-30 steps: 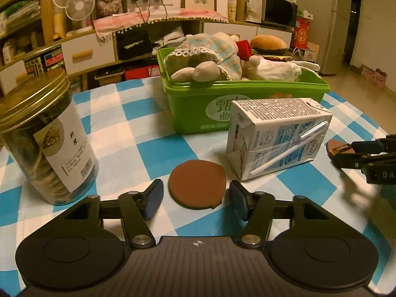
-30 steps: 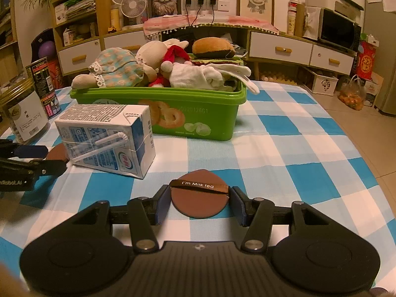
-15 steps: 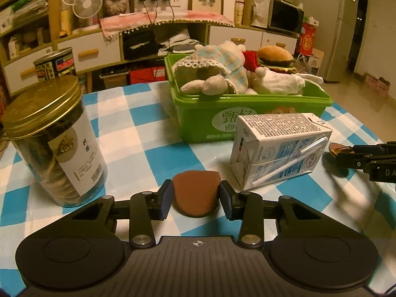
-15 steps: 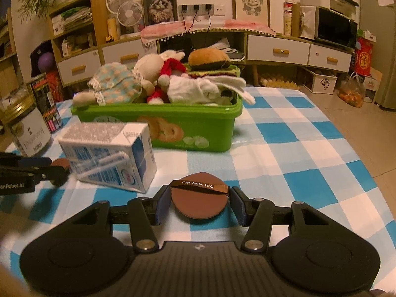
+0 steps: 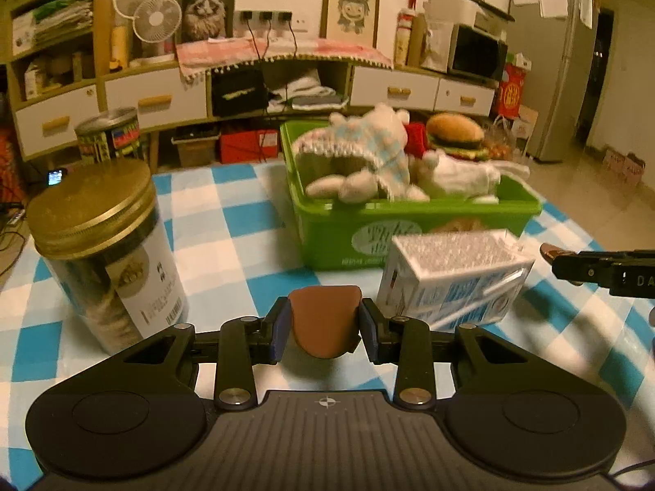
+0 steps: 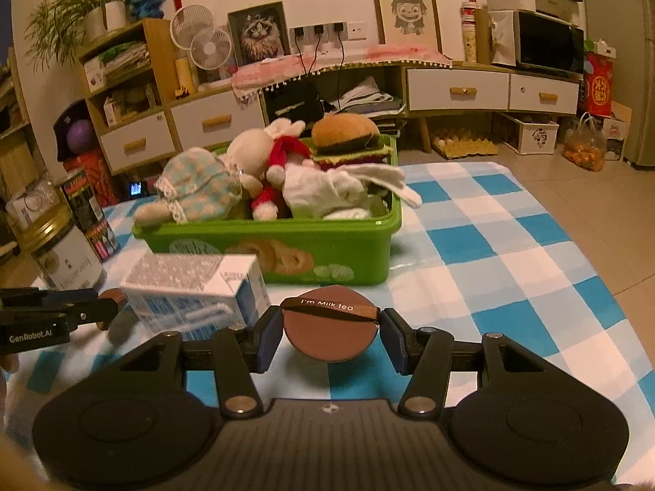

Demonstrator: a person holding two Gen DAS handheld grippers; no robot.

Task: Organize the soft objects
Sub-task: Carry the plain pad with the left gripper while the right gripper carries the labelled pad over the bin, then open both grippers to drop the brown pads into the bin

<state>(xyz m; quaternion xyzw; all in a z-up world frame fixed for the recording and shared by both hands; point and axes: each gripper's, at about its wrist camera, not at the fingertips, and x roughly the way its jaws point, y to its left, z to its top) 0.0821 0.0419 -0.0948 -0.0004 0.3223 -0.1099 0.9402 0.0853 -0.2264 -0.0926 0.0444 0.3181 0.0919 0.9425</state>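
- The left gripper (image 5: 325, 329) has its jaws clamped on a soft brown pad (image 5: 325, 321); the pad's sides are pinched in, so its once-round outline is squashed, flat-topped and bulging below. It hangs clear of the worktop (image 5: 229, 253).
- The right gripper (image 6: 330, 333) grips a second brown disc (image 6: 330, 337), still neatly round and smooth, with a dark ribbon across its top edge printed "I'm Milk tea". The jaws press on its two sides, and it too is off the cloth.
- The worktop wears a glossy cloth in blue and white checks.
- Beyond both grippers stands a green plastic bin (image 6: 286, 253), rectangular with a rolled rim and biscuit pictures on its side. It is heaped with plush toys: a doll in a pale blue checked dress with lace trim (image 6: 196, 192), a cream rabbit with a red scarf (image 6: 262, 151), a floppy white animal (image 6: 335, 188) and a fuzzy stuffed hamburger (image 6: 346, 133).
- A white and blue milk carton (image 5: 454, 278) lies on its side just in front of the bin, a wrapped straw stuck to its face.
- To the left stands a clear round jar (image 5: 106, 257) with a dull gold screw lid and a paper label; behind it is a printed tin (image 5: 108, 133).
- Each gripper's black tip shows at the edge of the other's view, either side of the carton.
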